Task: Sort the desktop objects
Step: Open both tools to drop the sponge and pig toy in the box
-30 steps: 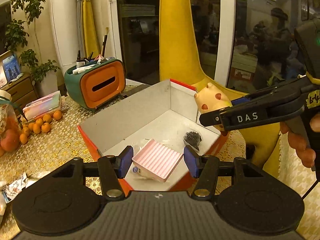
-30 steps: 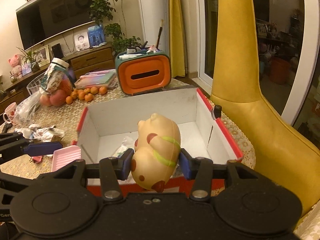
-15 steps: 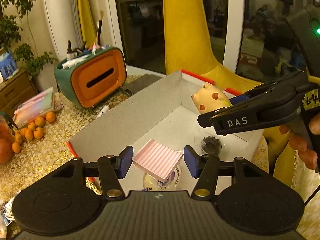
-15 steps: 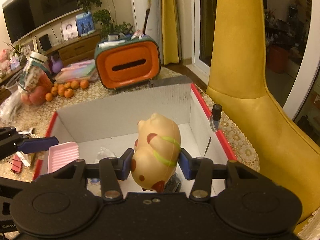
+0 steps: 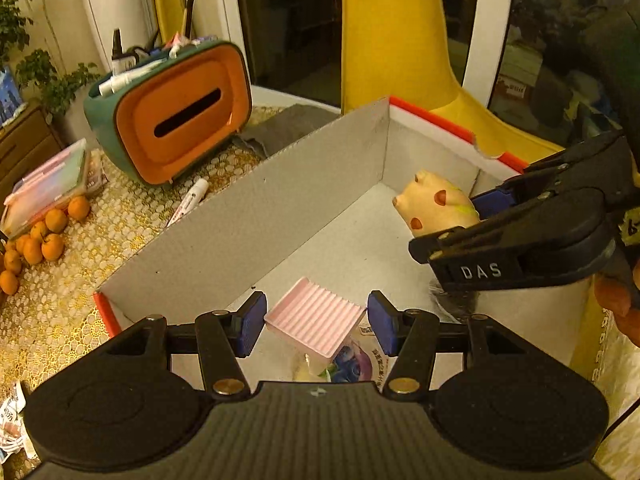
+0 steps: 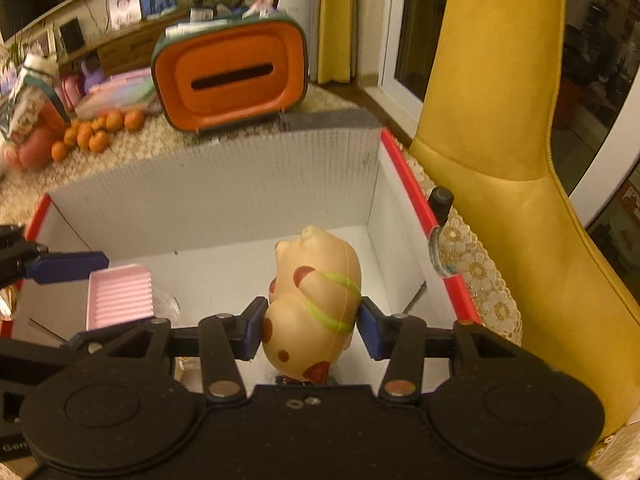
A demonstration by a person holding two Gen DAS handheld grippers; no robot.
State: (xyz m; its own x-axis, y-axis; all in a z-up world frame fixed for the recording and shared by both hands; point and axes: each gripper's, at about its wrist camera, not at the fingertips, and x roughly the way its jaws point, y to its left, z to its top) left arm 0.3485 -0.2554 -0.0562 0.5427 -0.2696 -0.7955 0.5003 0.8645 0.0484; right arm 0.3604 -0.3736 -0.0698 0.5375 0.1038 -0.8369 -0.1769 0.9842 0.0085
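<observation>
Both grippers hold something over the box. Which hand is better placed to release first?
Probably left: its gripper holds the pink tray low, just above items on the box floor. The right gripper's pig toy looks higher.

Bare box floor [image 6: 224, 276] behind pig toy [image 6: 316, 300]

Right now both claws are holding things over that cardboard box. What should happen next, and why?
Probably a little lower, then let go. The right gripper clamps the pig toy and the left gripper the pink ridged tray, both already inside the box walls but apparently above its floor, so a short descent avoids a drop.
</observation>
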